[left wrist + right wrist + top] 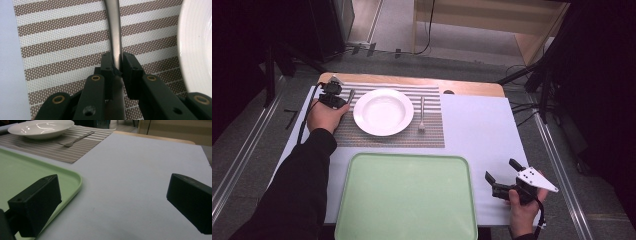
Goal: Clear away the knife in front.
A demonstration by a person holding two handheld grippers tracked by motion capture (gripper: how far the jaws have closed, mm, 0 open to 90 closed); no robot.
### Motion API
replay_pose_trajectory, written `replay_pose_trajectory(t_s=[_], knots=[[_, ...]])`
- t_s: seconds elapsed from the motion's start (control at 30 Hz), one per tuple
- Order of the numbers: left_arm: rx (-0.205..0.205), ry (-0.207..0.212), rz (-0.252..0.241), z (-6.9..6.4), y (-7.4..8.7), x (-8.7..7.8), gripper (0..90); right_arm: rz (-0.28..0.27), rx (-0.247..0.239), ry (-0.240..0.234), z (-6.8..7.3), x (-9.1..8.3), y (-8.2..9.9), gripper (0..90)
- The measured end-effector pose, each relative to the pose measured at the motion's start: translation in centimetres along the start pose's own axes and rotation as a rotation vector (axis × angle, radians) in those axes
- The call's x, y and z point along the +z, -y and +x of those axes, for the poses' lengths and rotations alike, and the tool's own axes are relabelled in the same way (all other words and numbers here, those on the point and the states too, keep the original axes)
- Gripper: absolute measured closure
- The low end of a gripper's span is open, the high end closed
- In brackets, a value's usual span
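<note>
**Left tongs closed on a metal utensil beside the plate**

We see the left tongs (pixel 117 66) at the far left part of the striped placemat (pixel 432 135). In the left gripper view the two black pads press on the handle of a metal utensil (pixel 115 30) from both sides, and the utensil lies on the placemat. Which kind of utensil it is we cannot tell, because its end is out of the picture. The utensil is just beside the white plate (pixel 383 111), on its left side in the high view. A fork (pixel 422 116) lies on the placemat at the other side of the plate.

The right tongs (pixel 502 176) stand wide open with nothing between them. They are low over the pale bench (pixel 482 130), just beside the right rim of the green tray (pixel 407 159).
</note>
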State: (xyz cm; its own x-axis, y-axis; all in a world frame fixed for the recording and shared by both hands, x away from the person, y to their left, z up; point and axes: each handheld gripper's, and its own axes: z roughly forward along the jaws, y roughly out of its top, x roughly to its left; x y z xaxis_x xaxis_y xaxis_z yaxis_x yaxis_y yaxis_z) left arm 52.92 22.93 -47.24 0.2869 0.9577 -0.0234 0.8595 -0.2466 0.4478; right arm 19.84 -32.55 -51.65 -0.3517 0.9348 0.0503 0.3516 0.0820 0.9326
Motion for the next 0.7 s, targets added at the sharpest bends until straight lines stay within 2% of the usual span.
replay_pose_trajectory(t_s=[0.13, 0.33, 0.4, 0.43, 0.5, 0.7], knots=[[0.056, 0.012, -0.007, 0.1, 0.1, -0.1, 79.0, 0.005, 0.005, 0.007, 0.0, 0.0, 0.0, 0.0], [0.085, 0.001, -0.025, -0.2, 0.3, -0.2, 79.1, 0.008, 0.009, 0.007, -0.1, -0.1, 0.0, 0.0], [0.091, 0.035, -0.025, -0.4, 0.3, -0.3, 79.1, 0.007, 0.010, 0.007, -0.1, -0.1, 0.0, 0.0], [0.104, 0.034, -0.027, -0.6, 0.3, -0.3, 79.2, 0.008, 0.011, 0.007, -0.1, -0.1, 0.0, 0.0], [0.146, 0.007, -0.032, -1.2, 0.3, -0.6, 79.1, 0.005, 0.007, 0.009, -0.1, -0.1, 0.0, 0.0], [0.149, 0.016, -0.075, -1.4, 0.3, -1.9, 79.1, 0.003, 0.015, 0.008, -0.1, -0.1, 0.0, 0.0]])
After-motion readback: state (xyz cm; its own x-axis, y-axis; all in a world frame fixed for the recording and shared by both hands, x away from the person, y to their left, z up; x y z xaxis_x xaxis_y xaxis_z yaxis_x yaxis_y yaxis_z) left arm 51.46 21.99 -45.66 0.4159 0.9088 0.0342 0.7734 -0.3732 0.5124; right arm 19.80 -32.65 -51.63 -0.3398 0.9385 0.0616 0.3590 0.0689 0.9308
